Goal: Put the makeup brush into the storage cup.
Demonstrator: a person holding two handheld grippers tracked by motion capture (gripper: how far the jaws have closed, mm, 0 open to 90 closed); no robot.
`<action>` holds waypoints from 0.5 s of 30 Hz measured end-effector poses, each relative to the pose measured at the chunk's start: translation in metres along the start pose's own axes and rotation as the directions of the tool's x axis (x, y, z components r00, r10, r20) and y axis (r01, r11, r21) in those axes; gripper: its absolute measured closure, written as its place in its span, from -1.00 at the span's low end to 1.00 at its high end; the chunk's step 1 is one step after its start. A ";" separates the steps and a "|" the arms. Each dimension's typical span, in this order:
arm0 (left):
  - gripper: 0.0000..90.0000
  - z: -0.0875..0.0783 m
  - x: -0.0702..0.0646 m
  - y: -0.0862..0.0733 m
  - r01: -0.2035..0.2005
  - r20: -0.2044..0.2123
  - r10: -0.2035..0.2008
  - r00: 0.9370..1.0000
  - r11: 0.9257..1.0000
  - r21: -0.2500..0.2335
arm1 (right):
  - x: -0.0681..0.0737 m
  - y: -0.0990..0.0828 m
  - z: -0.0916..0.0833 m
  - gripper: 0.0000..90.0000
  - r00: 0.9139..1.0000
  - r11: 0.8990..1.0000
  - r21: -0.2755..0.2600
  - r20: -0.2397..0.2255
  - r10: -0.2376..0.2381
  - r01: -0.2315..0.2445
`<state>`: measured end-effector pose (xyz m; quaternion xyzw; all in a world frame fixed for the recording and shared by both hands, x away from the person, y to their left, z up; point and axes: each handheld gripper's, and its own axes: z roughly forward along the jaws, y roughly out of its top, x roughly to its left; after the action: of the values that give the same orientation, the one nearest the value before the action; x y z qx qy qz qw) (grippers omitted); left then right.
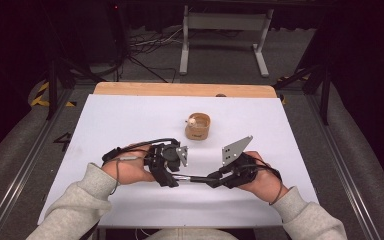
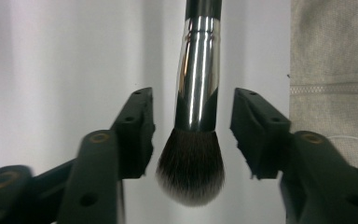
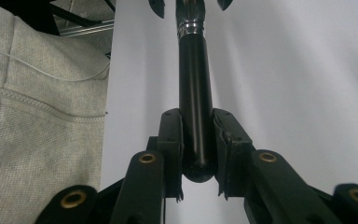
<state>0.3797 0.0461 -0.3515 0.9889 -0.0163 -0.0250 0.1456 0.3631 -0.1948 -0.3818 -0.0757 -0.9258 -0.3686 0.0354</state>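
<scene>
A makeup brush (image 1: 195, 178) with a black handle, a shiny metal ferrule and dark bristles (image 2: 191, 172) is held level just above the white table top, between my two hands. My right gripper (image 3: 196, 116) is shut on the end of the black handle (image 3: 195, 79); in the high view it sits at the front right (image 1: 215, 178). My left gripper (image 2: 192, 95) is open, with the ferrule between its jaws and a gap on each side. It faces the right gripper from the left (image 1: 177, 176).
A small round wooden cup (image 1: 197, 126) stands behind the hands near the table's middle, with a small pale thing at its rim. The white sheet (image 1: 130, 120) covers a wooden table. A grey sleeve (image 3: 37, 102) lies close beside the right gripper.
</scene>
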 end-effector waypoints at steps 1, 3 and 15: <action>-0.01 0.000 0.000 -0.001 0.004 0.000 -0.004 1.000 1.000 -0.007 | 0.000 -0.001 -0.001 0.67 1.000 1.000 -0.001 0.000 0.000 0.000; -0.03 0.000 0.000 -0.003 0.015 -0.001 -0.015 1.000 1.000 -0.007 | 0.000 -0.002 -0.001 0.67 1.000 1.000 -0.003 0.001 0.001 -0.001; 0.01 -0.001 0.004 -0.017 0.035 0.014 -0.035 0.999 0.999 -0.001 | -0.001 -0.009 -0.007 0.66 1.000 1.000 -0.020 0.005 0.011 -0.011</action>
<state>0.3842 0.0625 -0.3557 0.9888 -0.0002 -0.0346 0.1455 0.3626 -0.2066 -0.3831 -0.0820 -0.9218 -0.3774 0.0340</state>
